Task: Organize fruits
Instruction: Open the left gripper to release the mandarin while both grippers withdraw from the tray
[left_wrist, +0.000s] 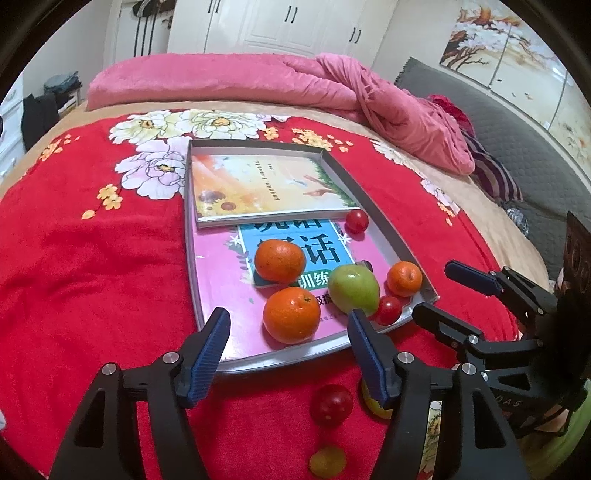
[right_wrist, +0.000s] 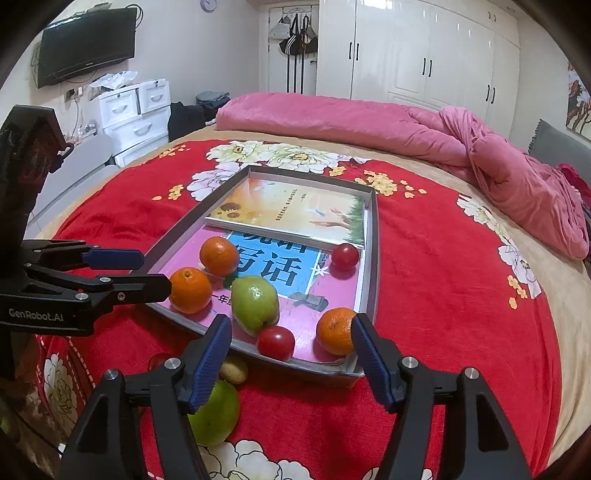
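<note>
A grey tray (left_wrist: 384, 225) (right_wrist: 372, 258) lined with books lies on the red bed. In it are three oranges (left_wrist: 291, 314) (right_wrist: 191, 290), a green pear (left_wrist: 354, 288) (right_wrist: 255, 302) and two red tomatoes (left_wrist: 388, 309) (right_wrist: 276, 342). Outside the tray's near edge lie a red tomato (left_wrist: 331, 405), a small yellow-green fruit (left_wrist: 327, 460) (right_wrist: 233, 371) and a green fruit (right_wrist: 216, 415). My left gripper (left_wrist: 288, 328) (right_wrist: 155, 269) is open and empty above the tray's near edge. My right gripper (right_wrist: 290, 334) (left_wrist: 436, 288) is open and empty by the tray's near corner.
The bed carries a red flowered blanket (left_wrist: 92, 258) (right_wrist: 443, 295) and a bunched pink quilt (left_wrist: 332, 88) (right_wrist: 480, 147) at the back. A grey headboard (left_wrist: 517, 122) is to the right; white drawers (right_wrist: 136, 110) and wardrobes (right_wrist: 424, 55) stand beyond.
</note>
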